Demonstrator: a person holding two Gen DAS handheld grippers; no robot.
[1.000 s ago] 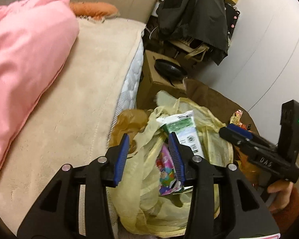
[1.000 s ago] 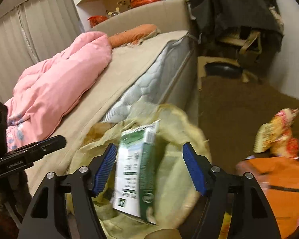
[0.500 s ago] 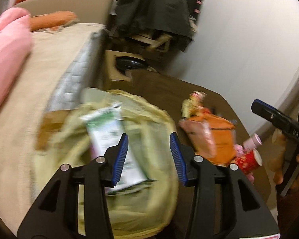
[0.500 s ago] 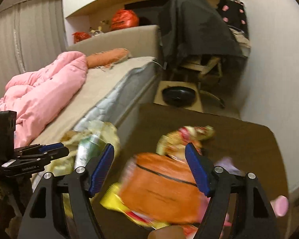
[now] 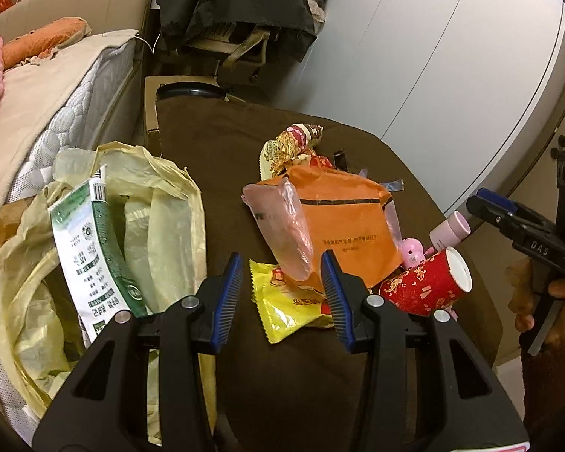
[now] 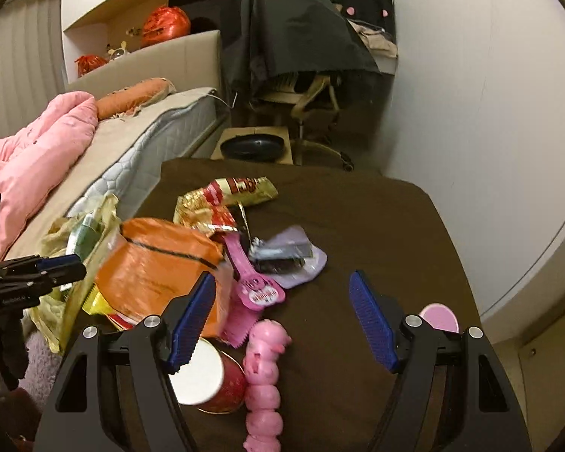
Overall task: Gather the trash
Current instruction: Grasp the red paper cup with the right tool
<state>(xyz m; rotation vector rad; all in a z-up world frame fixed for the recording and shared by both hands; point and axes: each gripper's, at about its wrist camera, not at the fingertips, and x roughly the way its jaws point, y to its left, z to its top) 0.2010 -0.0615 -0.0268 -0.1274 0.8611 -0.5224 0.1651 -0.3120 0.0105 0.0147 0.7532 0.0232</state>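
Observation:
A yellow trash bag stands open at the table's left edge with a green and white packet in it. On the brown table lies a pile of trash: an orange mailer, a yellow snack wrapper, a red paper cup, a pink tube. My left gripper is open and empty just above the yellow wrapper. My right gripper is open and empty over a pink toy, next to the cup and mailer.
A bed with a pink duvet runs along the left. A cardboard box with a black round object and a covered chair stand behind the table. A white wall is on the right.
Both grippers have swung right, from over the trash bag to over the pile on the table. The green and white packet now rests in the bag.

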